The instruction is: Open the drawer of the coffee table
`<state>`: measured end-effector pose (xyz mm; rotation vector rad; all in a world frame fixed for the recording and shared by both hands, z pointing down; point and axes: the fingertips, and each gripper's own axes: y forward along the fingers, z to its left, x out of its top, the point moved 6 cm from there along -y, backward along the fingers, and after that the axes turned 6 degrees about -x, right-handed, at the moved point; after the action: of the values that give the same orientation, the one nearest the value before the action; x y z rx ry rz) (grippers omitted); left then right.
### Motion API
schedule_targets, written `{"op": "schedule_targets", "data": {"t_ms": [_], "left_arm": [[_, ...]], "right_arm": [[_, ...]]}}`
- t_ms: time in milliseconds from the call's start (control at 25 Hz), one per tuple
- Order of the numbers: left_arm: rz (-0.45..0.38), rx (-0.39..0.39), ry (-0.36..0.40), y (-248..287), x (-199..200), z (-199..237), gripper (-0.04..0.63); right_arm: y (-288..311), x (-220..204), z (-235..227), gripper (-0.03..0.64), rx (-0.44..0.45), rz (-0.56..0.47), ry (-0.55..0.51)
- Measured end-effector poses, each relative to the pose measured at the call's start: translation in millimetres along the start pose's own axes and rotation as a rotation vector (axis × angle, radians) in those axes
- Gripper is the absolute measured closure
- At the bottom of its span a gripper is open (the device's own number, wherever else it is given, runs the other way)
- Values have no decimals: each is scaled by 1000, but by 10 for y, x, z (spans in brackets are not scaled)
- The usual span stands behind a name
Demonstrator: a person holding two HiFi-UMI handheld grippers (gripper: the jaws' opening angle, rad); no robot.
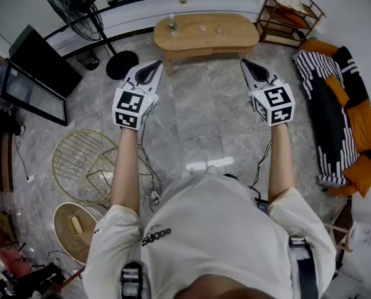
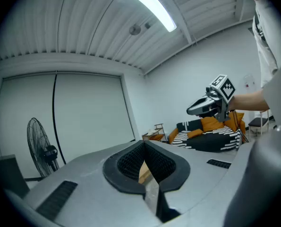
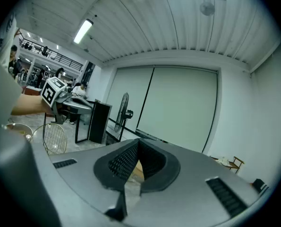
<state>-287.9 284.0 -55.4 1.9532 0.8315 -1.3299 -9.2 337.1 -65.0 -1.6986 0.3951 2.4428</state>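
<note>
Left gripper (image 1: 153,67): fingers pressed tight together, nothing between them, nose aimed up the room.
Coffee table (image 1: 197,42): there it is, well ahead across open floor, long axis running left to right, square across the line both grippers point along.
Counter (image 1: 232,33): the table's wooden top carries a bottle (image 1: 172,23) near its left end, plus small bits too tiny to name.
Drawer: no front or pull can be made out from here; likely under the top on the near side.
Right gripper (image 1: 250,67): fingers clamped together as well, holding nothing.
Line-up: the table sits ahead and between the two grippers; both are well apart from it, neither plainly nearer.
Containers: round tub (image 1: 73,226) at lower left holds a pale block; gold wire basket (image 1: 79,161) above it shows only floor through its bars.
</note>
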Motion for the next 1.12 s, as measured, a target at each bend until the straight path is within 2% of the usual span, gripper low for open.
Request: {"op": "schedule_targets", "data": {"t_ms": [360, 560, 760, 920, 1120], "left_arm": [[13, 4, -34, -80, -183, 197, 577], [35, -12, -48, -142, -358, 320, 577], [47, -9, -64, -74, -459, 411, 577], [59, -9, -75, 156, -524, 477, 577], [88, 15, -127, 619, -631, 637, 577]], "right_arm": [[199, 7, 167, 624, 28, 22, 4], [297, 46, 315, 624, 32, 5, 41], [436, -17, 332, 624, 58, 43, 68], [613, -102, 162, 624, 61, 37, 97], [953, -296, -242, 624, 37, 22, 122]]}}
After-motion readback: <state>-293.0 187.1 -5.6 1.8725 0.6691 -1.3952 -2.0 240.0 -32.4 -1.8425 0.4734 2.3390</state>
